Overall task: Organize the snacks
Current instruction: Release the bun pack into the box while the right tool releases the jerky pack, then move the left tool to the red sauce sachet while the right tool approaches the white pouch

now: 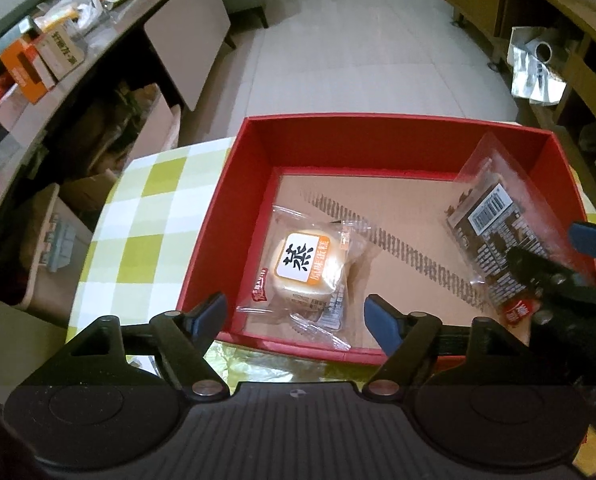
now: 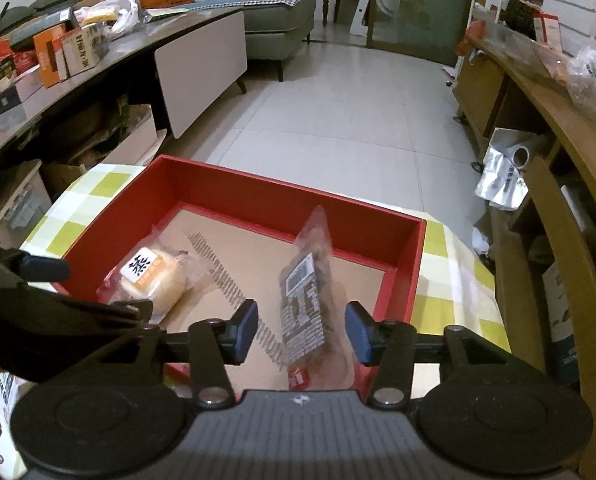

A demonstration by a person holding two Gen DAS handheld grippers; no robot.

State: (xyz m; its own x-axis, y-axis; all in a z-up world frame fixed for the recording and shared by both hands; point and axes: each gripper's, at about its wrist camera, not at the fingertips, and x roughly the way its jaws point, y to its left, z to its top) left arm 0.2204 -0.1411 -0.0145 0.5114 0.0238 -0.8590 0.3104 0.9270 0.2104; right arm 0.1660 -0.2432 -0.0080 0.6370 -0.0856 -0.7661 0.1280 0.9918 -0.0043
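Observation:
A red box [image 1: 222,216] with a cardboard floor stands on a green-checked tablecloth [image 1: 146,208]. A wrapped round cake [image 1: 304,270] with an orange label lies at its near left; it also shows in the right wrist view [image 2: 152,280]. My left gripper [image 1: 294,316] is open just above the cake, empty. A clear packet with a dark label [image 2: 304,312] stands tilted on edge at the box's right side, between the open fingers of my right gripper [image 2: 302,330]; the pads stand apart from it. The packet [image 1: 494,236] and right gripper show in the left wrist view too.
A dark sideboard [image 2: 110,56] loaded with boxes and bags runs along the left. A wooden shelf unit [image 2: 546,128] stands at the right, with foil bags [image 2: 502,176] beside it. Tiled floor [image 2: 338,112] lies beyond the table.

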